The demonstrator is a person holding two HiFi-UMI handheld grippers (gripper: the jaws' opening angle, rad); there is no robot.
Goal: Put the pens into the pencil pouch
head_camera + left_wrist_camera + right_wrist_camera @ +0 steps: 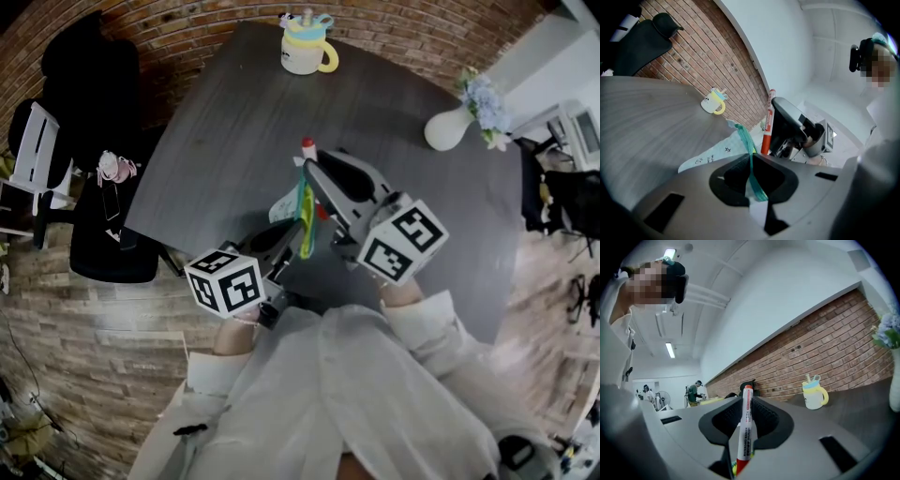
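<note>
Gripping the stiff, light whiteboard marker mid-barrel, the right claw holds it just beside the pencil pouch. Meanwhile the left claw pinches that pouch's soft, floppy zip edge, probably near its opening.

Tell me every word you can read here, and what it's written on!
"WHITEBOARD MARKER": on the red marker, along its barrel; the red print above it is too small to read.
On the pencil pouch: dark scribbles and small stars, too blurred to read.
On the cubes: only black-and-white square patterns, no words.
</note>
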